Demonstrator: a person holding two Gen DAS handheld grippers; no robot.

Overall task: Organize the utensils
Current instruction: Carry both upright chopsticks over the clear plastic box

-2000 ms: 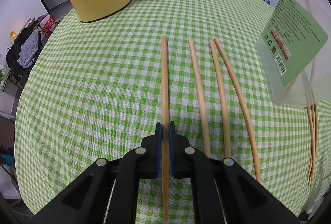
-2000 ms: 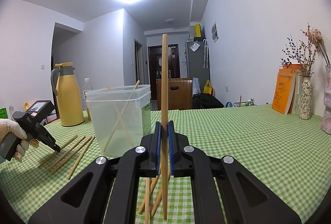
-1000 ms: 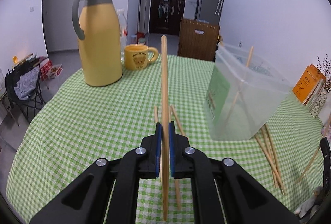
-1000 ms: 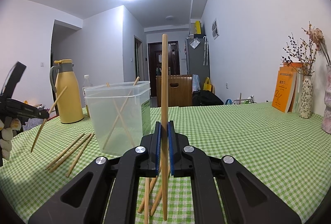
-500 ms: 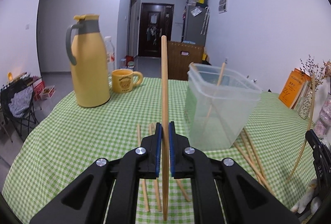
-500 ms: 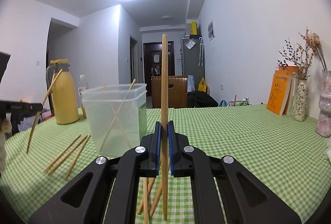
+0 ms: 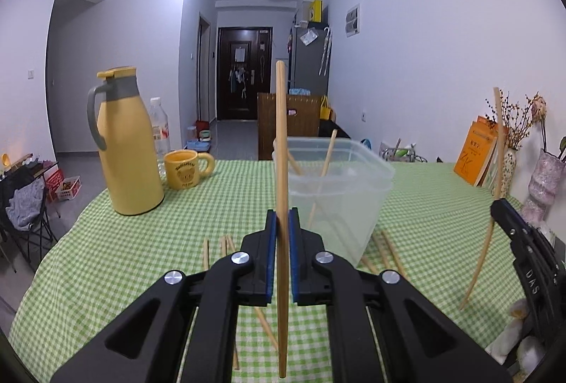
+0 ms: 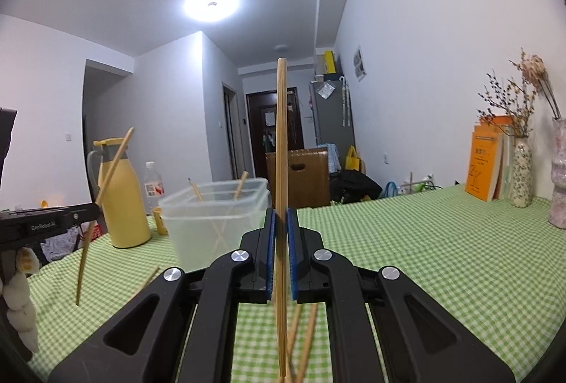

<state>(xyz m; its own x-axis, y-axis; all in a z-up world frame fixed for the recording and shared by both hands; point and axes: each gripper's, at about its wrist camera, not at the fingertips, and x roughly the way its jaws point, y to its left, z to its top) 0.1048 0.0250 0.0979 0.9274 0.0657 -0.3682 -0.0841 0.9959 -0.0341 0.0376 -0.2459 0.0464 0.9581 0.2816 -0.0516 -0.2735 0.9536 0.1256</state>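
Between each pair of jaws, one chopstick is clamped upright: sorting partly done.
Two slim wooden sticks are already leaned inside the clear plastic tub (image 7: 339,192) ahead of the left gripper (image 7: 282,255) and right gripper (image 8: 282,255); loose wooden chopsticks (image 7: 226,243) are left on the green checked tablecloth (image 7: 141,241) below.

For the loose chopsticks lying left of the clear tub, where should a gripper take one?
Probably mid-shaft, from above, pads across its width: the loose chopsticks lie flat and close together on the tablecloth beside the clear tub, so take the outermost first.
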